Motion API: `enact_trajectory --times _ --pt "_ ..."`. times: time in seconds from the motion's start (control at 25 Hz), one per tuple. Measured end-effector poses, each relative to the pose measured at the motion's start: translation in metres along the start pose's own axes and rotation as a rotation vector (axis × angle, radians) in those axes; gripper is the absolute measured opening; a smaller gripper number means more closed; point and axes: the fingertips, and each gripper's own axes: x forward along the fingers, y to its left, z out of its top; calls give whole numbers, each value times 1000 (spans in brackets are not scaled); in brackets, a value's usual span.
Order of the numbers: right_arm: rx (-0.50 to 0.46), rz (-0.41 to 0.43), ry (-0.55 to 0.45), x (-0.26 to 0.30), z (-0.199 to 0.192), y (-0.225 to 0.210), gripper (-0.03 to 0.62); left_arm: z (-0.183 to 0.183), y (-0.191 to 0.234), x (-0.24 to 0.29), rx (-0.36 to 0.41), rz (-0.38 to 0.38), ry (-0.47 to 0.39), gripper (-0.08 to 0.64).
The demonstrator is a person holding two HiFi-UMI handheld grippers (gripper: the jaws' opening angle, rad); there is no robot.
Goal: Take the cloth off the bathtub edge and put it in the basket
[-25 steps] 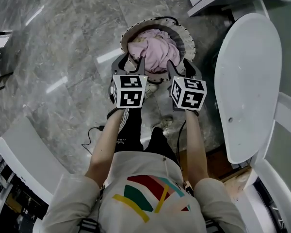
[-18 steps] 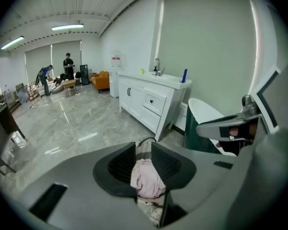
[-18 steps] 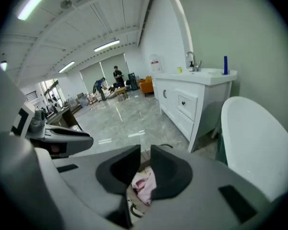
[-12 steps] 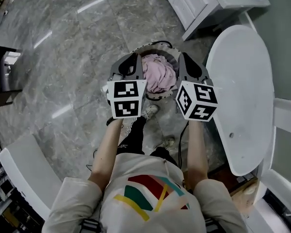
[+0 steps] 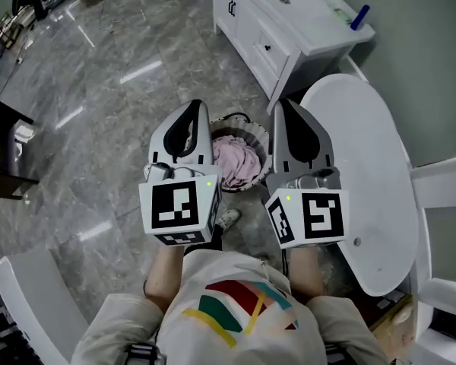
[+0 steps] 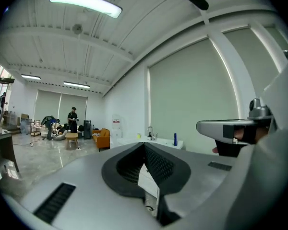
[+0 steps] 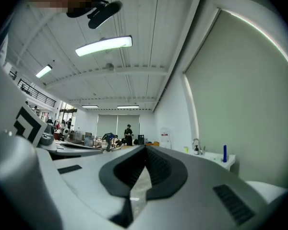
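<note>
Crumpled pink cloth point(image 5: 235, 164) in round basket point(image 5: 232, 119); left claw point(image 5: 197, 106) and right claw point(image 5: 280, 105) fully closed, empty.

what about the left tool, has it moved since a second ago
Yes: the left tool has risen away from the basket rim it was at, its jaws just closing on nothing.

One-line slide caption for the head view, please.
Left gripper and right gripper, both shut and empty, frame the floor basket holding the pink cloth.

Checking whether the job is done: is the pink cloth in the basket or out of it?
In: the pink cloth lies bunched inside the rim of the round basket.
</note>
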Motion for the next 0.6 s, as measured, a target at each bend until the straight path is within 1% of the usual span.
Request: enact_trajectory --times 0.16,0.28,0.44,0.6 --pt "-4 -7 -54 -54 28 10 12 27 -22 -55 11 5 -75 18" --pt "-6 -6 -70 -85 36 16 12 33 -38 -82 12 -4 -93 18" --pt "-14 -8 -57 -109 30 16 12 35 -63 -95 11 -37 -122 18" --pt "-8 -19 -48 -123 25 15 12 33 -77 -103 20 -53 -126 18"
